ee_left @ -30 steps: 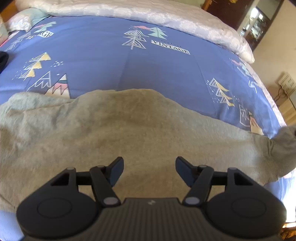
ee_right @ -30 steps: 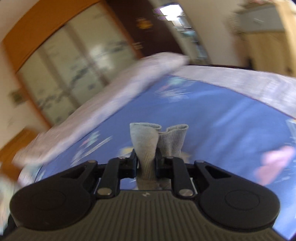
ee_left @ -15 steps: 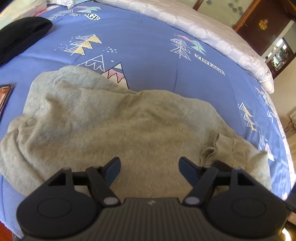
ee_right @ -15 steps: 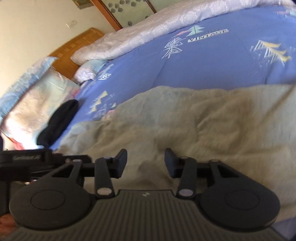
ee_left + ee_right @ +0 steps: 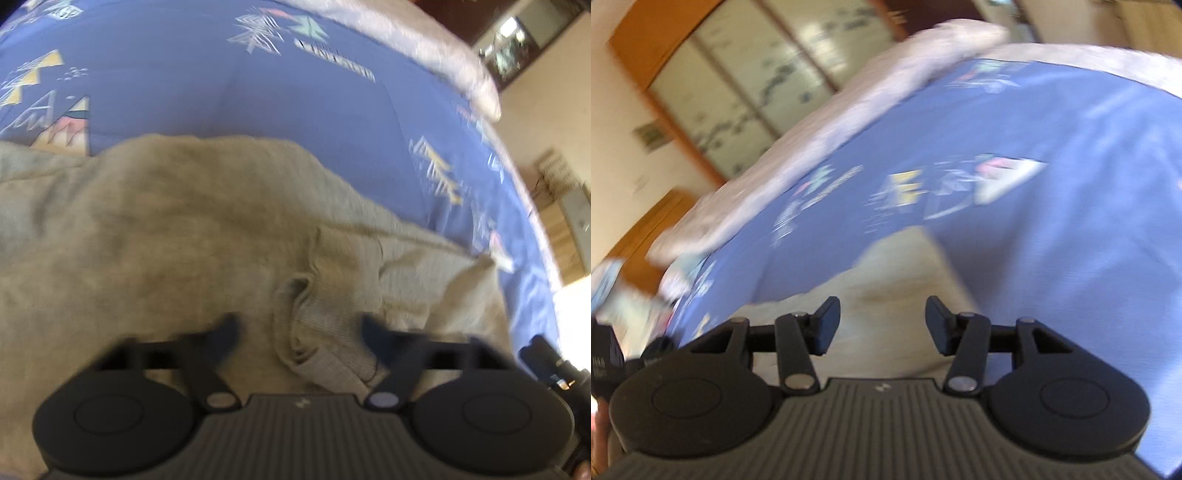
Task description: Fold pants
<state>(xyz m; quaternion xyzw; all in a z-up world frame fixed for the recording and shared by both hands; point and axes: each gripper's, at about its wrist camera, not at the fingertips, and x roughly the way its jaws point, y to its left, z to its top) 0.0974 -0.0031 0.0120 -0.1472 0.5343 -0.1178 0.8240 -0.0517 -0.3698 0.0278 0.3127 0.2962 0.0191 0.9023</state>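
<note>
Grey pants (image 5: 166, 229) lie crumpled across a blue patterned bedspread (image 5: 295, 110). Their ribbed cuffs (image 5: 317, 332) are bunched just in front of my left gripper (image 5: 301, 332). Its jaws are closing, with the cuff fabric between them; the pads stand a little apart from it. In the right wrist view a corner of the pants (image 5: 905, 266) lies beyond and under my right gripper (image 5: 882, 321). Its jaws are opening and no cloth is pinched between them. Both views are blurred by motion.
A white quilt (image 5: 424, 48) is rolled along the bed's far side. The bed's right edge (image 5: 532, 221) drops to a wooden floor. A wardrobe with glass sliding doors (image 5: 746, 85) and a wooden headboard (image 5: 653, 225) stand beyond. The other gripper's black body (image 5: 546, 362) shows at the right.
The right gripper, shut on the lifted cuffs a second ago, has let them go and now stands open low over the pants. The left gripper has dropped toward the cuffs with narrower jaws.
</note>
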